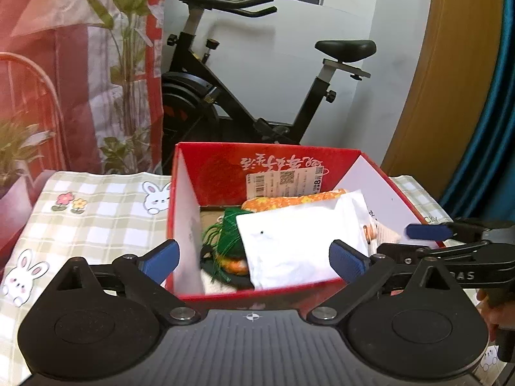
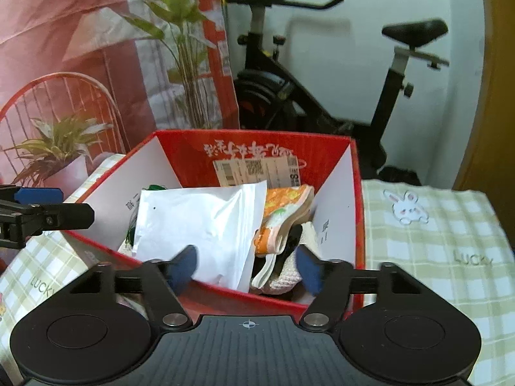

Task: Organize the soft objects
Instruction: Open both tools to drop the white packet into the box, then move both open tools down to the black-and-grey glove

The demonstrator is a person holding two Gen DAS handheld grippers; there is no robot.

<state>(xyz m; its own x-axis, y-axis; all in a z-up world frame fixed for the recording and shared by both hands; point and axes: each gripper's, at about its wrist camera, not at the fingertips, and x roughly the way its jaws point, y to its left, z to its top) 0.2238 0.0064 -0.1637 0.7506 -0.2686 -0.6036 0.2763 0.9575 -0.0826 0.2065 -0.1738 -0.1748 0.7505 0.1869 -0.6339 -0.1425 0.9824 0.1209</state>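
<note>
Straight ahead of both grippers, beyond the table, a black exercise bike (image 1: 257,74) stands against a white wall, and to its left hangs a red printed curtain (image 1: 64,64) with plants on it. Nearer, a checked tablecloth (image 1: 96,212) with rabbit prints covers the table and spreads out to both sides of the grippers.

On that cloth, directly in front of the left gripper (image 1: 254,262), sits an open red box (image 1: 267,167) with white inner side walls and a shipping label on its far wall. Its near rim lies just below the left gripper's blue fingertips. That gripper's jaws are spread wide, about as wide as the box, and hold nothing.

Inside the box, a white soft pouch (image 1: 299,241) leans toward the right gripper's side, covering much of the contents. Behind it, farther from the grippers, lies an orange patterned soft item (image 1: 289,201). Left of the pouch is a green tasselled soft item (image 1: 228,231).

From the right wrist view, the right gripper (image 2: 249,270) hovers over the near edge of the box, its jaws parted either side of the pouch's lower corner and the orange item, gripping neither.
</note>
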